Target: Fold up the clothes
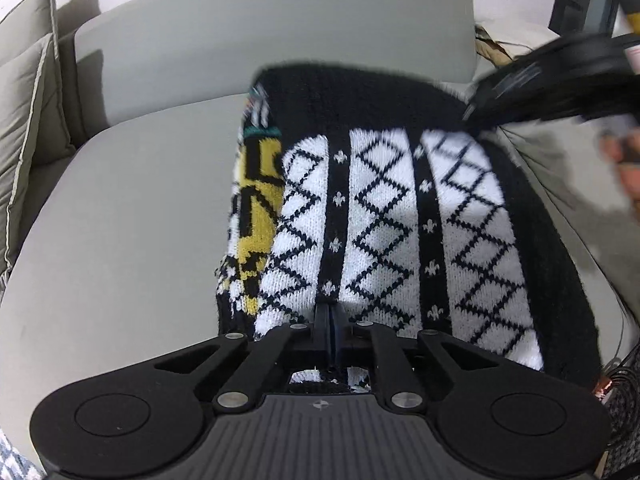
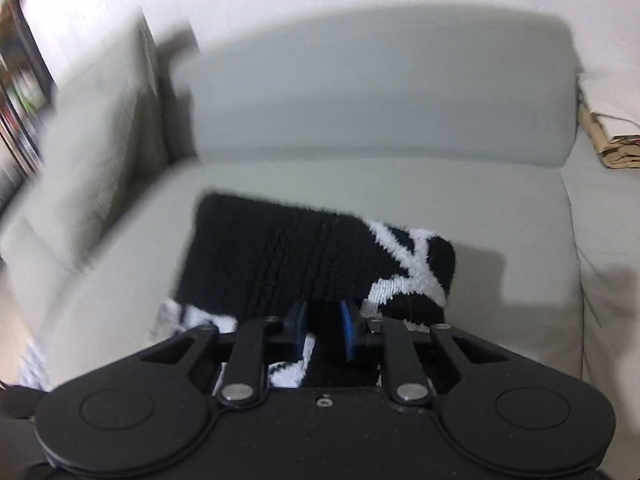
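Observation:
A black and white knitted sweater with a diamond pattern and a yellow patterned part at its left lies on a grey sofa seat. My left gripper is shut on the sweater's near edge. In the right wrist view the sweater shows as a mostly black folded part. My right gripper has its blue pads a little apart with the black knit between them. The right gripper also shows, blurred, at the sweater's far right corner in the left wrist view.
The sofa backrest stands behind the seat. Olive cushions lean at the left. A folded paper bundle lies at the sofa's right end. A hand shows at the right edge.

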The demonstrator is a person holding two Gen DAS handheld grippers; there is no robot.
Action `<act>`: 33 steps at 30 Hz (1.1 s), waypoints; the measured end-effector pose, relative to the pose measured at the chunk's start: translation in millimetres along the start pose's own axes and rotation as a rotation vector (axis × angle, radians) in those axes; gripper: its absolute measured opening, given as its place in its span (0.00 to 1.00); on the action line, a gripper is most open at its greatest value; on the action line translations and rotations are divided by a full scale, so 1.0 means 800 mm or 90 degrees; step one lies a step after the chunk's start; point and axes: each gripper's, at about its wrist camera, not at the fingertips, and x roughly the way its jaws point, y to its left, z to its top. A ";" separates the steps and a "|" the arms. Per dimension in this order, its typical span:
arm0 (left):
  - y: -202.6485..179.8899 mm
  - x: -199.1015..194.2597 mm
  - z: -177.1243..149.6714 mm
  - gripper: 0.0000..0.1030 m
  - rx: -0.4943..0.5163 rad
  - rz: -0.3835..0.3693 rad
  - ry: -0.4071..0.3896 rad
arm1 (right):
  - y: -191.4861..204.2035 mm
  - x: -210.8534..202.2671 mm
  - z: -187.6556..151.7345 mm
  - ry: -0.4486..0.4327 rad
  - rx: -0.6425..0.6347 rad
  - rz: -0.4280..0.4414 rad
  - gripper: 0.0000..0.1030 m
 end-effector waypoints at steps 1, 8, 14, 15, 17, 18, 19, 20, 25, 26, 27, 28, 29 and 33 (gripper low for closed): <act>0.001 0.000 0.001 0.12 0.001 0.001 -0.001 | 0.003 0.014 0.004 0.010 -0.007 -0.008 0.15; 0.005 0.003 0.009 0.11 0.006 0.006 -0.010 | 0.024 0.100 0.032 0.073 -0.052 -0.062 0.12; 0.008 0.005 0.033 0.11 0.008 0.002 -0.039 | 0.016 0.011 0.024 0.022 -0.070 -0.024 0.16; 0.009 0.005 0.040 0.11 0.008 -0.001 -0.048 | 0.013 -0.006 0.022 0.014 -0.070 -0.016 0.18; 0.010 0.006 0.055 0.11 0.007 -0.007 -0.066 | 0.001 -0.044 0.012 0.002 -0.054 0.011 0.21; 0.010 0.006 0.063 0.11 0.007 -0.010 -0.075 | -0.005 -0.059 0.005 0.004 -0.045 0.025 0.21; 0.011 0.007 0.070 0.11 0.007 -0.012 -0.084 | -0.009 -0.070 -0.002 0.007 -0.039 0.035 0.21; 0.011 0.007 0.078 0.11 0.006 -0.015 -0.093 | -0.011 -0.074 -0.009 0.011 -0.036 0.039 0.20; 0.013 0.009 0.115 0.11 0.005 -0.029 -0.139 | -0.024 -0.092 -0.042 0.036 -0.020 0.056 0.20; 0.014 0.009 0.123 0.10 0.005 -0.032 -0.148 | -0.027 -0.096 -0.049 0.041 -0.017 0.060 0.20; 0.014 0.009 0.130 0.09 0.004 -0.034 -0.157 | -0.028 -0.098 -0.055 0.044 -0.017 0.061 0.20; 0.014 0.020 0.134 0.06 0.008 -0.032 -0.146 | -0.028 -0.100 -0.062 0.046 -0.021 0.058 0.20; 0.014 0.034 0.136 0.02 0.013 -0.027 -0.127 | -0.027 -0.104 -0.068 0.049 -0.027 0.054 0.20; 0.014 0.092 0.143 0.02 0.033 -0.007 -0.053 | -0.021 -0.080 -0.089 0.098 -0.058 0.026 0.20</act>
